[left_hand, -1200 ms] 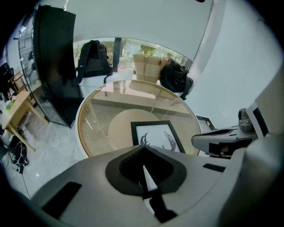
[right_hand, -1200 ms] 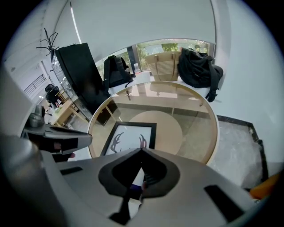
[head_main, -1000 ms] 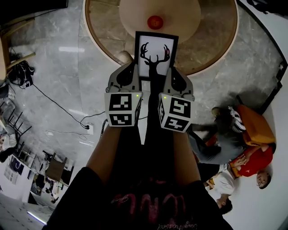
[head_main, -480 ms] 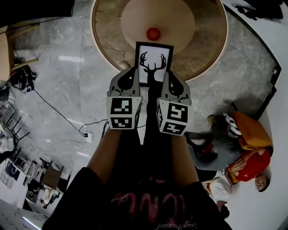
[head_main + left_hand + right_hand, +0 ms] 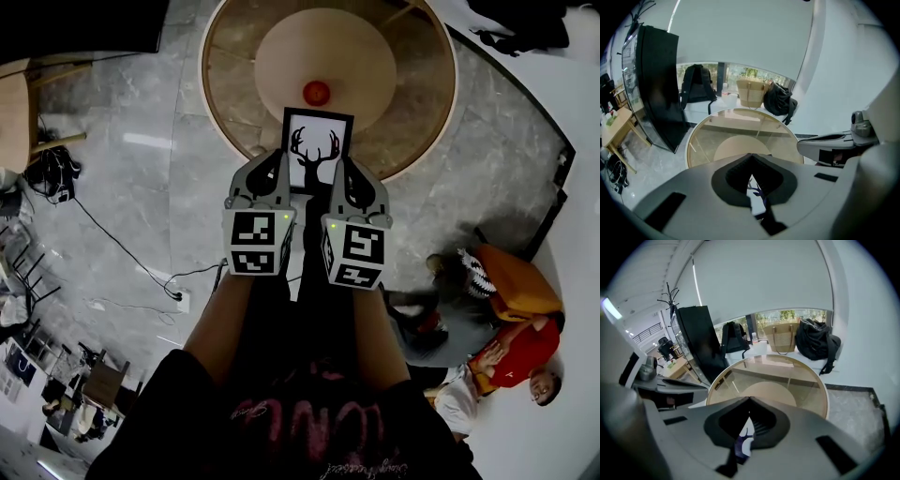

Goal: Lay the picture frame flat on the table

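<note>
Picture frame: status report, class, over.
Left gripper and right gripper both shut on picture frame. Frame held over round table, not down. Red ball beyond its far edge.

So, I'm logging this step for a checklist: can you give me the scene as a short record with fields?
frame: deer print, face towards the head camera, over the table's near edge
left gripper: shut on frame's near left
right gripper: shut on frame's near right
table: round, glass top
ball: red, beyond frame, at table's middle
frame laid flat: cannot tell
</note>
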{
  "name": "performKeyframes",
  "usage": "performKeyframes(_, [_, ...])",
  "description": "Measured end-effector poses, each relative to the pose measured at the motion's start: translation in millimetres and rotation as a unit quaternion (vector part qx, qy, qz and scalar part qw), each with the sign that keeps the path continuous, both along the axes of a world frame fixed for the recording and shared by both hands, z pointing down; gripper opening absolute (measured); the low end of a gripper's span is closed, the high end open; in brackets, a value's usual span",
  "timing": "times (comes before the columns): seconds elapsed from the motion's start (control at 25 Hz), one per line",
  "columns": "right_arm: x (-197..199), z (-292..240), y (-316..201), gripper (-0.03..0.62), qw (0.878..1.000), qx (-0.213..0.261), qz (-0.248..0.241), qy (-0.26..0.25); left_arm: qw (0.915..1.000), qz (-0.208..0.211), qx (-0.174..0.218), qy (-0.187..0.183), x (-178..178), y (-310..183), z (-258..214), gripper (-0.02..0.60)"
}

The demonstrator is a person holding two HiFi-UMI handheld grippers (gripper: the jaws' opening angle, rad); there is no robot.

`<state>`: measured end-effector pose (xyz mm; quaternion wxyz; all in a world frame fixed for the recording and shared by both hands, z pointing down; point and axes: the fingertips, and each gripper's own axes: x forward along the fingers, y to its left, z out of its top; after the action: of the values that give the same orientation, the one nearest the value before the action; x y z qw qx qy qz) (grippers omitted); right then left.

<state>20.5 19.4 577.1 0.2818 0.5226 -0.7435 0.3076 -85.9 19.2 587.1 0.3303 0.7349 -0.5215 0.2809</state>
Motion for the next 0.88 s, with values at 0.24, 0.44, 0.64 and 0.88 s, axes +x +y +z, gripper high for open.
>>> performKeyframes(0.24, [7, -20, -9, 0.021, 1.0, 0.012, 0.007, 0.005, 0.9998, -0.002, 0.018, 0.005, 3, -9, -25, 0.009])
performKeyframes(0.44, [6, -33, -11, 0.021, 1.0, 0.021, 0.003, 0.003, 0.9997, 0.002, 0.025, 0.003, 4, -12, -36, 0.009])
performKeyframes(0.64, [3, -49, -13, 0.021, 1.0, 0.028, 0.006, -0.002, 0.999, 0.001, 0.044, -0.003, 0, -16, -54, 0.009])
performKeyframes(0.88, [2, -67, -18, 0.021, 0.999, 0.044, 0.004, -0.008, 0.9984, -0.005, 0.056, -0.003, -3, -20, -70, 0.009])
